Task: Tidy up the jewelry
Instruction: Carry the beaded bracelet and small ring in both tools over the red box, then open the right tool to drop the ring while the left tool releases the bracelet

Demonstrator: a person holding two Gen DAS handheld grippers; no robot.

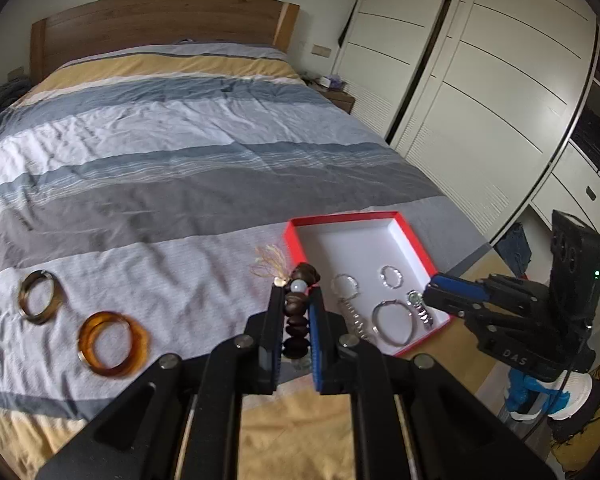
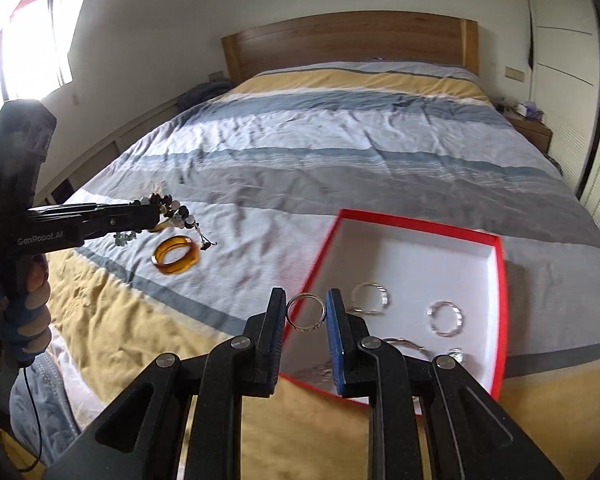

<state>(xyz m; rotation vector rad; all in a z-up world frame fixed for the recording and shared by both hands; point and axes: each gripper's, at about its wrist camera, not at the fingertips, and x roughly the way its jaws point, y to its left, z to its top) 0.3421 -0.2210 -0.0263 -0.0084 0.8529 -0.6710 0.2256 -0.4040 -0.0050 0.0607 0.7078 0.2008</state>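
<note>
Striped bedding covers the bed, where a red box already holds several silver bracelets and a watch. The left gripper has its jaws narrow on a dark beaded bracelet; the right gripper pinches a silver ring bracelet over the box's edge. An amber bangle and a metal bangle remain on the sheet, nothing blocking them.

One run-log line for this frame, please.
left gripper: shut on beaded bracelet | right gripper: shut on silver ring bangle | red box: holds silver pieces | amber bangle: on bed
</note>
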